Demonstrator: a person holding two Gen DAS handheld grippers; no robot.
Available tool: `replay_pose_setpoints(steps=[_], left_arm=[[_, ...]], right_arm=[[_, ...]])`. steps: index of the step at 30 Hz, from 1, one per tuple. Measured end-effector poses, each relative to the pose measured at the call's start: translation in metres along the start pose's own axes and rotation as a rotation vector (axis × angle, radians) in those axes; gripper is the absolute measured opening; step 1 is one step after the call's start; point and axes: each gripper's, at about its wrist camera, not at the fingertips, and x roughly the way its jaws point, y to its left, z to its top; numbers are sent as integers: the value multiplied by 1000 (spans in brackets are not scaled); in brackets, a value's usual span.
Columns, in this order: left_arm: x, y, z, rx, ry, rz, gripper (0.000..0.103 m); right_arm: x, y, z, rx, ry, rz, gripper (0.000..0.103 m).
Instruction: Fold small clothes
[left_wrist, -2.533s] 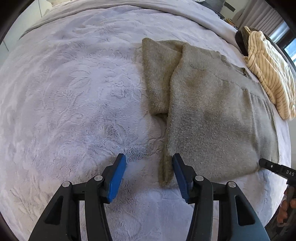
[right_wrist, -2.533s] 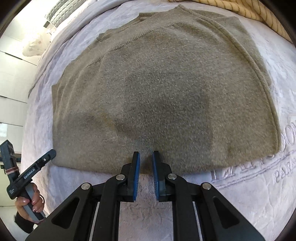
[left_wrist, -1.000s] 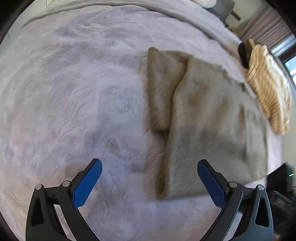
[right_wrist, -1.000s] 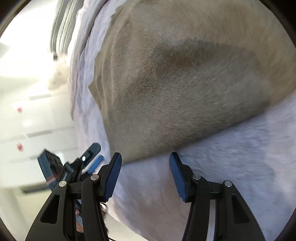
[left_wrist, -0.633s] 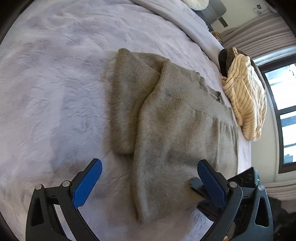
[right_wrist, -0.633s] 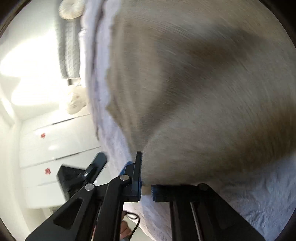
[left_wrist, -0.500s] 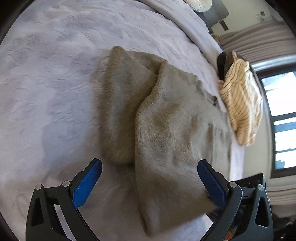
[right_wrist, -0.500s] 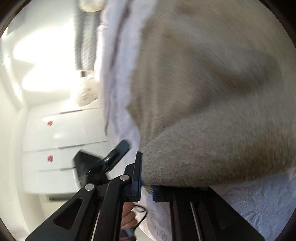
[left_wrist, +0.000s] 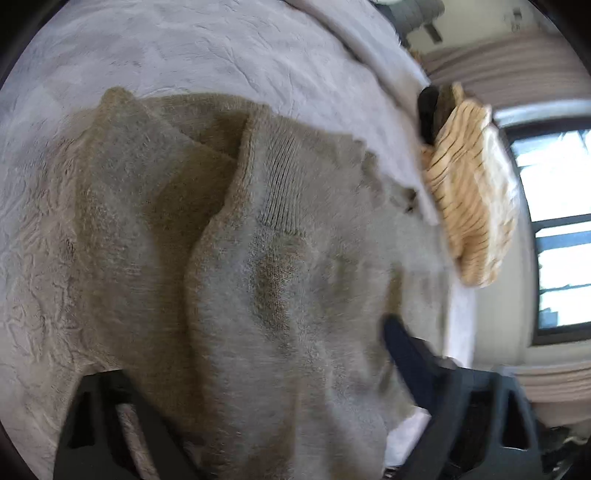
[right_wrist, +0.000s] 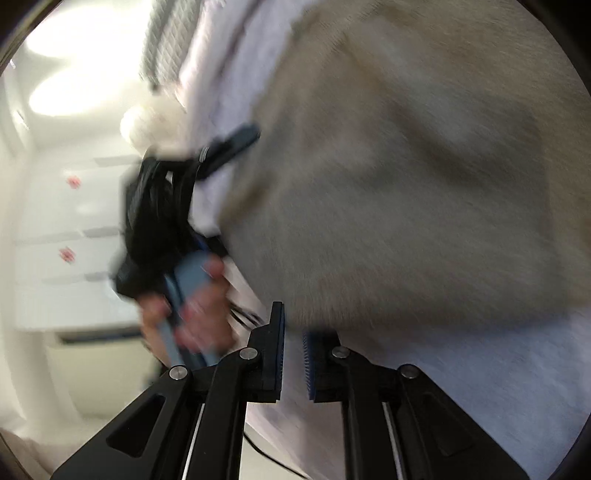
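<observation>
The right gripper (right_wrist: 293, 354) has its fingers nearly closed on the hem of the tan sweater (left_wrist: 280, 266) lying on the bed (left_wrist: 221, 48). The left gripper (left_wrist: 258, 398) (blurred) has just been narrowing around the opposite edge; contact unclear. Grip both corners evenly before lifting. Both grippers tilt downward.

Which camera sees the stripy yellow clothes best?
The left wrist view. It shows the striped yellow garment lying at the bed's edge past the brown sweater, a little blurred. The right wrist view shows none of it, only sweater, blanket and the other tongs.
</observation>
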Motion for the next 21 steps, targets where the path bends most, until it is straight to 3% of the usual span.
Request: replay_pose_setpoints(steps=[1, 2, 4, 5, 7, 9, 11, 15, 18, 21], left_arm=[[5, -2, 0, 21, 16, 47, 64], [9, -4, -1, 43, 27, 92, 59], [11, -7, -3, 67, 25, 111, 59], [11, -8, -2, 64, 22, 111, 59], [12, -9, -1, 46, 21, 112, 59], [11, -10, -1, 41, 6, 124, 58], [7, -10, -3, 57, -21, 147, 36], [-1, -16, -4, 51, -74, 163, 28], [-11, -27, -7, 71, -115, 156, 26], [-27, -51, -8, 105, -155, 116, 26]], right_arm=[[-6, -1, -3, -31, 48, -39, 13], [-10, -2, -2, -46, 66, -54, 13], [-34, -2, 2, -89, 64, -99, 17], [-40, 1, 7, -100, 51, -111, 28], [-62, 5, 24, -128, -21, -150, 36], [-81, 11, 46, -180, -121, -205, 32], [-78, 14, 73, -205, -170, -250, 8], [-52, 12, 104, -263, -177, -326, 8], [-10, -5, 108, -290, -85, -430, 8], [-9, -11, 107, -295, -102, -423, 7]])
